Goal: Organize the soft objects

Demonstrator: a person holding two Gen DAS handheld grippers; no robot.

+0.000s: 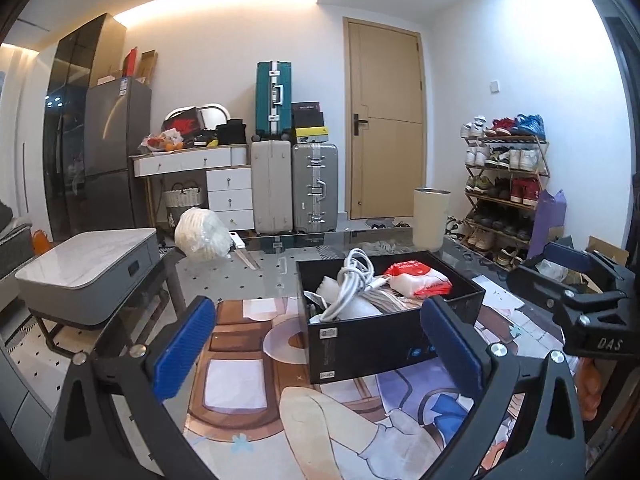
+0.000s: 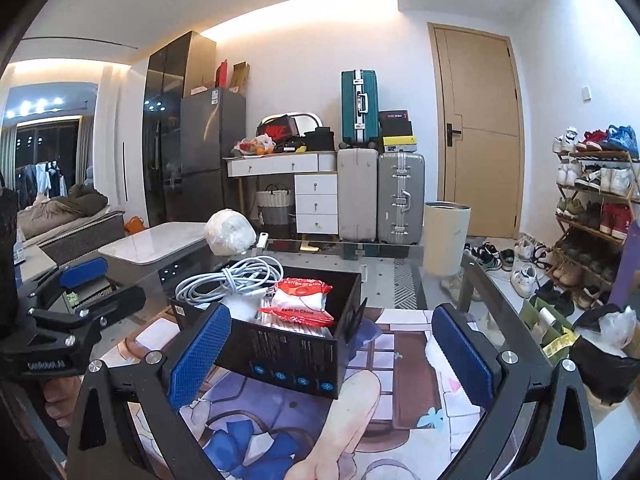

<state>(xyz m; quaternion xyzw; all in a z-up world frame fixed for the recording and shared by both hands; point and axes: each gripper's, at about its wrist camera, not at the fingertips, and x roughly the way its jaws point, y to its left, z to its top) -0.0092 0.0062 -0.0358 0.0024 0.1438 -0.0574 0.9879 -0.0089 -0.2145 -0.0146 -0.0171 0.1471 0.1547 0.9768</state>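
A black open box [image 1: 360, 344] [image 2: 296, 354] stands on the glass table over an anime-print mat [image 1: 304, 420]. It holds a coiled white cable [image 1: 354, 284] [image 2: 230, 278], a red-and-white packet [image 1: 418, 282] [image 2: 298, 302] and white soft items. A white plastic-wrapped bundle [image 1: 202, 238] [image 2: 230, 230] lies at the table's far edge. My left gripper [image 1: 320, 352] is open and empty just in front of the box. My right gripper [image 2: 332, 354] is open and empty, its fingers on either side of the box's near corner. Each gripper also shows at the edge of the other's view.
A white-handled knife [image 1: 244, 250] lies beside the bundle. A grey-topped side table [image 1: 88, 276] stands left. A cream bin [image 1: 430, 216], suitcases [image 1: 294, 184] and a shoe rack [image 1: 506, 188] are beyond the table.
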